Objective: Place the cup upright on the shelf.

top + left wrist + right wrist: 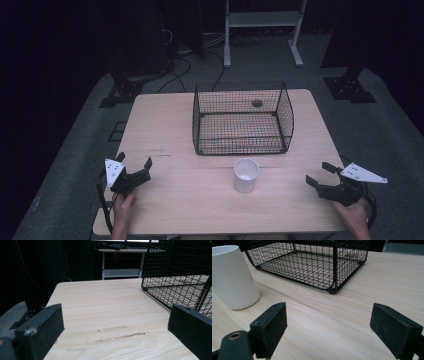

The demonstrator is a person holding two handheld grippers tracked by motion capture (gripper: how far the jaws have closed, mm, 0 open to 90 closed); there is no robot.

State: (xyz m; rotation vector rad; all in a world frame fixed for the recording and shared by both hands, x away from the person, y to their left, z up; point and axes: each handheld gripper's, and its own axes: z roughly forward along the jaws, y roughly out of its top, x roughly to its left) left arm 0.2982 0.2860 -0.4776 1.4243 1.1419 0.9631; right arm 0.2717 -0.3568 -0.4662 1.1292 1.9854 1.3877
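White cup point(233, 277) cropped at left edge.

Left gripper point(134, 169), right gripper point(322, 176): black bodies, blocky jaws (screw holes), grey triangular plates, black cables.

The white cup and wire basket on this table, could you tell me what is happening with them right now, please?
A person holds a gripper in each hand at the near edge of the table. The left gripper and the right gripper both stand open with nothing between their jaws. The white cup stands upright and untouched between them, just in front of the black wire basket, which looks empty. The right gripper is nearer to the cup; nothing has been picked up yet.
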